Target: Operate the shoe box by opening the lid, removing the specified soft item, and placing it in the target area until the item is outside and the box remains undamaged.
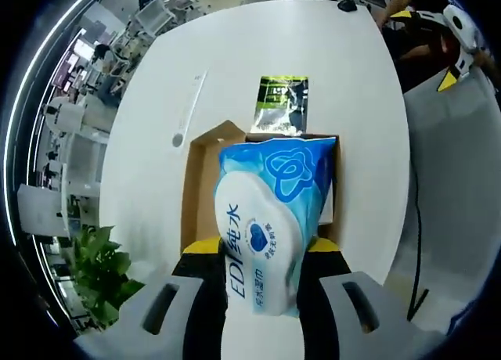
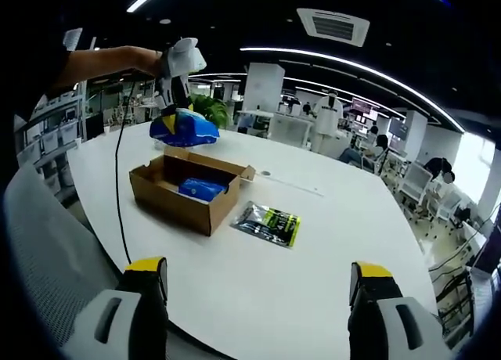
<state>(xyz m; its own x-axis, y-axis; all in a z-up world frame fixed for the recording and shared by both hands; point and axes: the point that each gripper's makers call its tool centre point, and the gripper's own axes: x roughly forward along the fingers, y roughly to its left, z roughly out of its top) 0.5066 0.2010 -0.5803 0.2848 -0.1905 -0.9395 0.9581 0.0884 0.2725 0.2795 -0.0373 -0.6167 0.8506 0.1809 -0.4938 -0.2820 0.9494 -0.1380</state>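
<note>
A blue and white pack of wet wipes (image 1: 266,219) sits between the jaws of my left gripper (image 1: 262,297), which is shut on it, lifted above the open brown shoe box (image 1: 200,196). In the right gripper view the same pack (image 2: 184,131) hangs from the left gripper (image 2: 178,70) just over the far end of the box (image 2: 176,203). Another blue pack (image 2: 202,189) lies inside the box. My right gripper (image 2: 258,297) is open and holds nothing, well short of the box, over the table's near edge.
A green and black packet (image 2: 268,221) lies flat on the white round table (image 2: 313,297) beside the box. A grey mesh chair (image 2: 47,258) and a black cable (image 2: 119,180) are at the left. A potted plant (image 1: 98,266) stands off the table edge.
</note>
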